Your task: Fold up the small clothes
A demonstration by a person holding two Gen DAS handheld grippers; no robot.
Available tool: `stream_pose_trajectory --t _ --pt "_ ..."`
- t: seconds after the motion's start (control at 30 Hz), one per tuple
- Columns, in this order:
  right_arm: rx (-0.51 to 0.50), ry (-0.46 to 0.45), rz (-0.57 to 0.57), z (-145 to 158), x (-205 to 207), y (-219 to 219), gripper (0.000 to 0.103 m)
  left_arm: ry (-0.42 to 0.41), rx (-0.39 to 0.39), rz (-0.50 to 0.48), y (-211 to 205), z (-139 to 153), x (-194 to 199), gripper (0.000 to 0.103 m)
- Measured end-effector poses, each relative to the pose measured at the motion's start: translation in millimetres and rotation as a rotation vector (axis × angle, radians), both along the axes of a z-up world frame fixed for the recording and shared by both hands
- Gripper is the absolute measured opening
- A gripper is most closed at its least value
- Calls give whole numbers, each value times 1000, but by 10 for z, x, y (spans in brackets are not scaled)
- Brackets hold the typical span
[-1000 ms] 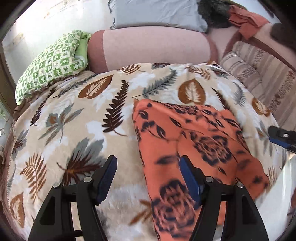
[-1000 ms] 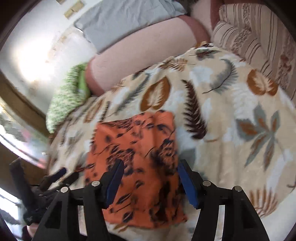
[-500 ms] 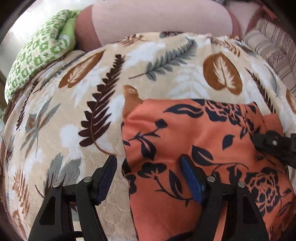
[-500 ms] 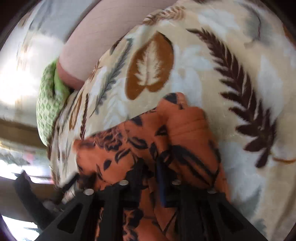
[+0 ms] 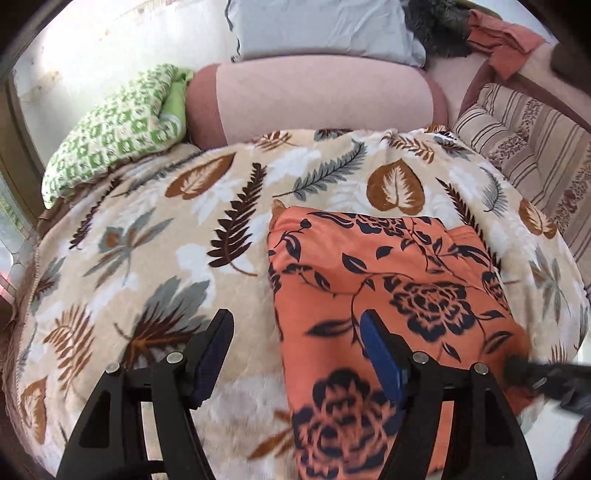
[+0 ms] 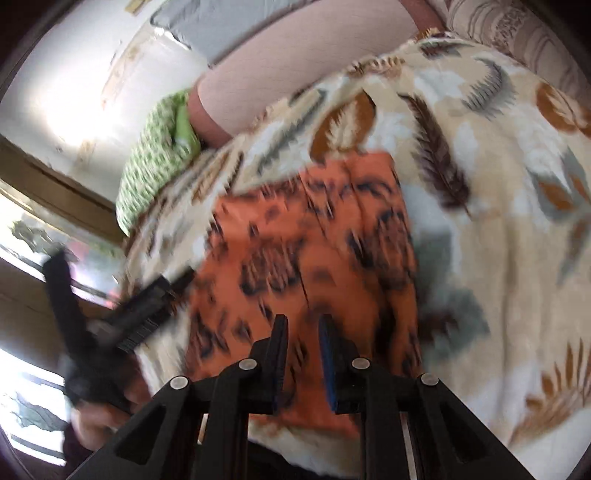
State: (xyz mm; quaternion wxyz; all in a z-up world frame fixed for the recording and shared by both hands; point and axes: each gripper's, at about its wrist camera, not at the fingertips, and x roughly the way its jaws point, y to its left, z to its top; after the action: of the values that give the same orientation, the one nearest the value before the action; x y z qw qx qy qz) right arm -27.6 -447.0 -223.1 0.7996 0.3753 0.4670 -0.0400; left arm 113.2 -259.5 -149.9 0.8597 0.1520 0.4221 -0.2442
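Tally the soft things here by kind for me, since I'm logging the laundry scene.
Orange floral garment: 1
Leaf-print blanket: 1
Green patterned pillow: 1
Grey pillow: 1
Pink bolster: 1
Striped cushion: 1
Rust cloth: 1
Total: 7

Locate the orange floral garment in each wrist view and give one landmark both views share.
Left wrist view: the orange garment fills the lower right, lying on the leaf blanket, partly behind the right finger of the left gripper.
Right wrist view: it lies centre, blurred, just beyond the right gripper.
Shared landmark: the green patterned pillow, upper left in both.
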Motion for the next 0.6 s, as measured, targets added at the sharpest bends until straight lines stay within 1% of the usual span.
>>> stream_pose_trajectory --t 0.03,0.07,0.13,0.27,0.37,0.47,0.53,0.57,0.6 --pt "-10 20 6 -115 -36 41 21 -4 -4 4 38 31 -35 72" --pt "-23 16 4 -195 -70 65 21 -4 -10 7 72 60 -74 72" --pt "-46 -22 -12 -218 -118 100 21 -9 -15 5 125 123 -137 72" --pt "-67 39 -11 -10 -101 181 21 -55 -26 5 237 290 -234 72" --pt "-36 -4 4 154 -66 267 21 -84 -41 10 307 398 -283 72" --pt "-64 -14 6 198 -62 357 21 -97 -47 8 357 457 -318 73" --pt "-62 14 18 112 -48 392 21 -106 -48 5 372 478 -338 72" --pt "-54 53 30 -23 -12 423 21 -104 -49 5 379 481 -340 73" --pt "-50 71 34 -97 17 429 21 -99 -50 6 388 480 -335 72"
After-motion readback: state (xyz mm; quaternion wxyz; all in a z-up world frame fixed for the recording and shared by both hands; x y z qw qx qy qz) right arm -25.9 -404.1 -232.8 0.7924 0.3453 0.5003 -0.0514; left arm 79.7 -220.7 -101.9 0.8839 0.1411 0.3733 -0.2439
